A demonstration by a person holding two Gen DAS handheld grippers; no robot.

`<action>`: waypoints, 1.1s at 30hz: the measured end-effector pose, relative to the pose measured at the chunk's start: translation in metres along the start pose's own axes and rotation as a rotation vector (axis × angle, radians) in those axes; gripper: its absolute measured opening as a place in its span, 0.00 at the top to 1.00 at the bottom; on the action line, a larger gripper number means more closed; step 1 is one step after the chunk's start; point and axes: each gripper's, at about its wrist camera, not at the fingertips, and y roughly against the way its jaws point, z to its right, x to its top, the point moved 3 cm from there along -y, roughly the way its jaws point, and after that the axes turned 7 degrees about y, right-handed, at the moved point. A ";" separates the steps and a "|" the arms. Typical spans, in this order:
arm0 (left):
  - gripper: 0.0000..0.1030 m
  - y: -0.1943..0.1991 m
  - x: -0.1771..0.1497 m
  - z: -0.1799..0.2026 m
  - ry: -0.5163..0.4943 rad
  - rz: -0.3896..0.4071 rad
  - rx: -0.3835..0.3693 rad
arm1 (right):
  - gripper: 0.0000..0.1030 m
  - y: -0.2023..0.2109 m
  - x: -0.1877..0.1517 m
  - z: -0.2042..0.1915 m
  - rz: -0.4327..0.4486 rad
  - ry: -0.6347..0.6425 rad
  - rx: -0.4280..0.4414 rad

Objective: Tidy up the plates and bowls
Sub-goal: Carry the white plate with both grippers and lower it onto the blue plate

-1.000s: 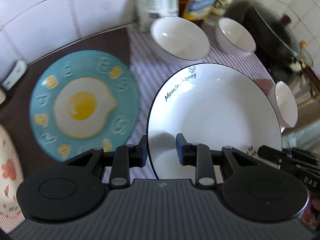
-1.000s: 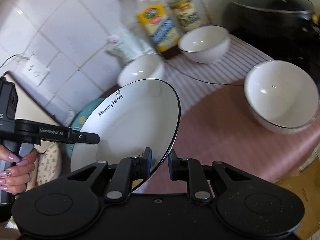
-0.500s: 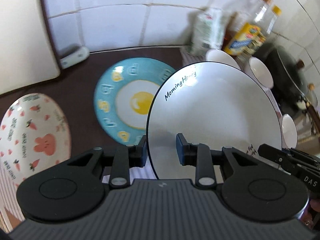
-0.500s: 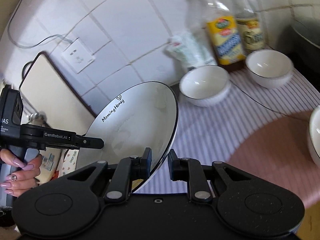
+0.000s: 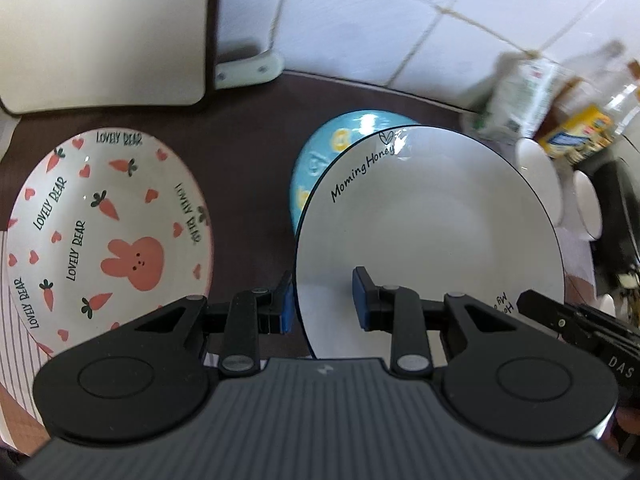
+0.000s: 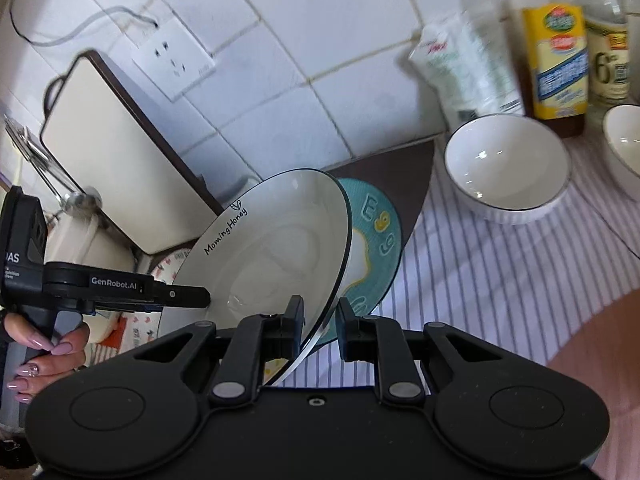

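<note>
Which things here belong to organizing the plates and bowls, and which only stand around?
For the job: Morning Honey plate, egg plate, rabbit plate, white bowl.

Only around: cutting board, yellow-label bottle, wall socket.

Home kitchen: tiled wall (image 6: 280,92) with socket (image 6: 174,60), cutting board (image 6: 116,160), oil bottles (image 6: 556,64), plates and bowls on counter.
</note>
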 end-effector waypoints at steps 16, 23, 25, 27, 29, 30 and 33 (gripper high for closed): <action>0.74 -0.047 0.028 0.007 0.000 -0.042 0.096 | 0.79 -0.067 0.024 0.014 -0.128 0.008 -0.083; 0.74 -0.059 0.027 0.020 -0.018 -0.068 0.173 | 0.77 -0.075 0.029 0.010 -0.178 0.034 -0.200; 0.75 -0.063 0.026 0.028 -0.046 -0.064 0.207 | 0.75 -0.076 0.030 0.001 -0.183 0.091 -0.253; 0.75 -0.067 0.024 0.034 -0.057 -0.058 0.228 | 0.71 -0.078 0.030 -0.005 -0.198 0.135 -0.311; 0.75 -0.068 0.023 0.036 -0.053 -0.056 0.239 | 0.70 -0.080 0.030 -0.007 -0.196 0.170 -0.340; 0.75 -0.069 0.023 0.037 -0.047 -0.056 0.241 | 0.70 -0.080 0.030 -0.007 -0.191 0.180 -0.346; 0.78 -0.068 0.022 0.040 -0.032 -0.054 0.255 | 0.69 -0.080 0.029 -0.001 -0.197 0.177 -0.347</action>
